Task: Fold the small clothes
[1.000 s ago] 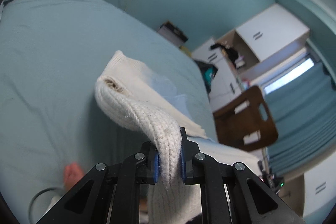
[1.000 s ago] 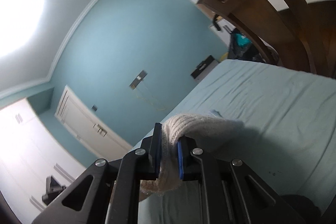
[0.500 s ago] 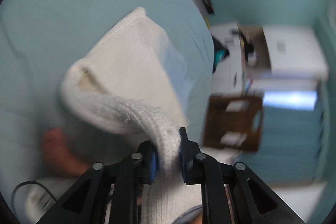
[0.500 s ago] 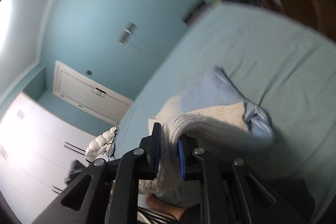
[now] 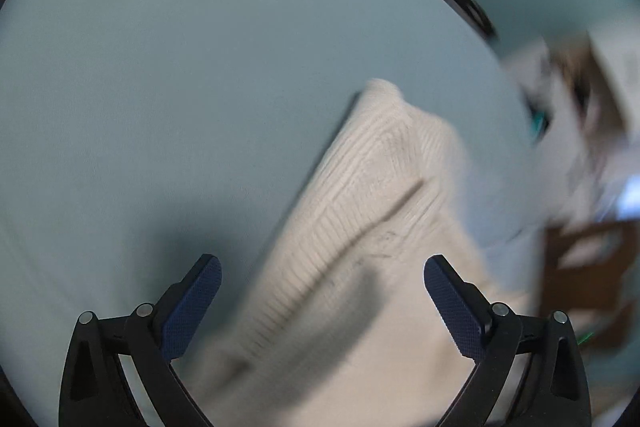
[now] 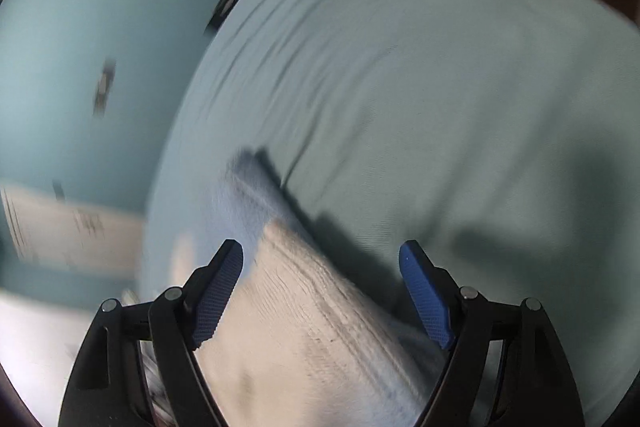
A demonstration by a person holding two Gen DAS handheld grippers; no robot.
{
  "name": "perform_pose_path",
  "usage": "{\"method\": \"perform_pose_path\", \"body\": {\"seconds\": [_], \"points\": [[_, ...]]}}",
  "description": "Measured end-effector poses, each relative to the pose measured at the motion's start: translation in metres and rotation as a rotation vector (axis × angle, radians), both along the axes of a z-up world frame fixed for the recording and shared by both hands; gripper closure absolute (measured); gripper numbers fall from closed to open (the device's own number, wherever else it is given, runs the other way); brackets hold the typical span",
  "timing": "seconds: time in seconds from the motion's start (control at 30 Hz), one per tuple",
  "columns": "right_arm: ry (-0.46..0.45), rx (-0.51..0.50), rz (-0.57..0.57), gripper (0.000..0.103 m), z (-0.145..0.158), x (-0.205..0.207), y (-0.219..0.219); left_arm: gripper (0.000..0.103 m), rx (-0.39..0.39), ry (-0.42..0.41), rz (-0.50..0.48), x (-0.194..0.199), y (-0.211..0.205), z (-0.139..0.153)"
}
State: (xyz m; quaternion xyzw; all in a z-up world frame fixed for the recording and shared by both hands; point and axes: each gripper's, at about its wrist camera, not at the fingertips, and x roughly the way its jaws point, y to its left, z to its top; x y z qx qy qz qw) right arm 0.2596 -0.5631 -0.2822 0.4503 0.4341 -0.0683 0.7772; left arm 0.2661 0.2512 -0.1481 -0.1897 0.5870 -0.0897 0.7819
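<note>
1. Left wrist view, nearest: left gripper (image 5: 322, 301), fingers spread wide. Its jaws have just been opening; half a second ago they pinched a ribbed edge of the cream knit garment (image 5: 360, 227), and now the pads touch nothing. Released.
2. Left wrist view, between and ahead of the fingers: the garment lies on the pale blue bed sheet (image 5: 180, 87), a doubled layer with a fold line running diagonally away from the right finger. The far corner sits well ahead of the fingertips.
3. Left wrist view, beyond the right finger: blurred white cupboards and a brown chair; detail not legible.
4. Right wrist view, nearest: right gripper (image 6: 320, 301), jaws apart, just been opening likewise. The cloth it clamped half a second ago lies between the pads, pressed by neither. Released.
5. Right wrist view, ahead of the left finger: a light blue panel of the same garment shows past the cream ribbing.
6. Right wrist view, farthest: rumpled sheet, then the blue wall.
7. Assessment: both held edges are now laid down, so one fold appears completed. A further fold or smoothing probably remains.
</note>
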Motion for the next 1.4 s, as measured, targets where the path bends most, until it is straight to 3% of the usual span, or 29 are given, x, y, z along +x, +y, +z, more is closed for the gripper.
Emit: {"method": "perform_pose_path", "body": {"seconds": [0.07,0.1,0.2,0.27,0.37,0.4,0.43,0.47,0.5,0.57,0.7,0.77,0.83,0.93,1.03,1.17,1.23,1.4], "points": [[0.008,-0.113,0.06,0.025,0.005,0.018,0.011,0.001,0.104,-0.058,-0.164,0.001,-0.035,0.004],[-0.001,-0.143,0.081,0.025,0.005,0.025,0.016,0.001,0.142,-0.065,-0.261,0.003,-0.056,0.001],[0.032,-0.247,0.198,0.025,0.004,0.039,0.043,0.001,0.244,-0.059,-0.435,0.006,-0.097,-0.009],[0.055,-0.382,0.256,0.025,0.008,0.047,0.058,0.001,0.242,-0.08,-0.488,0.004,-0.111,-0.012],[0.026,-0.537,0.29,0.025,0.013,0.046,0.074,0.002,0.19,-0.056,-0.48,0.01,-0.115,-0.025],[0.025,-0.564,0.307,0.025,0.013,0.046,0.079,0.014,0.204,-0.037,-0.459,0.016,-0.116,-0.034],[0.031,-0.571,0.322,0.025,0.009,0.04,0.084,0.061,0.22,-0.002,-0.443,0.021,-0.111,-0.044],[0.047,-0.561,0.339,0.025,0.005,0.042,0.086,0.084,0.235,0.035,-0.436,0.023,-0.109,-0.052],[0.055,-0.534,0.355,0.025,0.002,0.038,0.083,0.088,0.229,0.059,-0.413,0.023,-0.106,-0.058],[0.078,-0.469,0.384,0.026,-0.007,0.043,0.083,0.09,0.172,0.035,-0.369,0.023,-0.096,-0.055],[0.042,-0.391,0.42,0.029,-0.013,0.041,0.085,0.091,0.111,-0.056,-0.316,0.013,-0.079,-0.029],[0.084,-0.419,0.448,0.087,-0.023,0.051,0.091,0.092,0.057,-0.074,-0.262,0.007,-0.068,-0.017],[0.116,-0.506,0.445,0.096,-0.024,0.054,0.097,0.092,0.0,-0.086,-0.205,0.0,-0.054,-0.008],[0.034,-0.555,0.372,0.097,0.002,0.037,0.098,0.092,-0.107,-0.116,-0.149,-0.02,-0.032,0.012],[-0.147,-0.63,0.284,0.098,0.05,-0.003,0.106,0.093,-0.176,-0.198,-0.128,-0.045,-0.017,0.036],[-0.361,-0.704,0.183,0.098,0.099,-0.047,0.119,0.093,-0.308,-0.232,-0.049,-0.054,0.008,0.047],[-0.411,-0.705,0.161,0.098,0.115,-0.039,0.119,0.093,-0.37,-0.255,-0.025,-0.042,0.016,0.053],[-0.4,-0.725,0.181,0.099,0.135,0.056,0.11,0.093,-0.37,-0.25,0.024,0.024,0.011,0.051]]}}
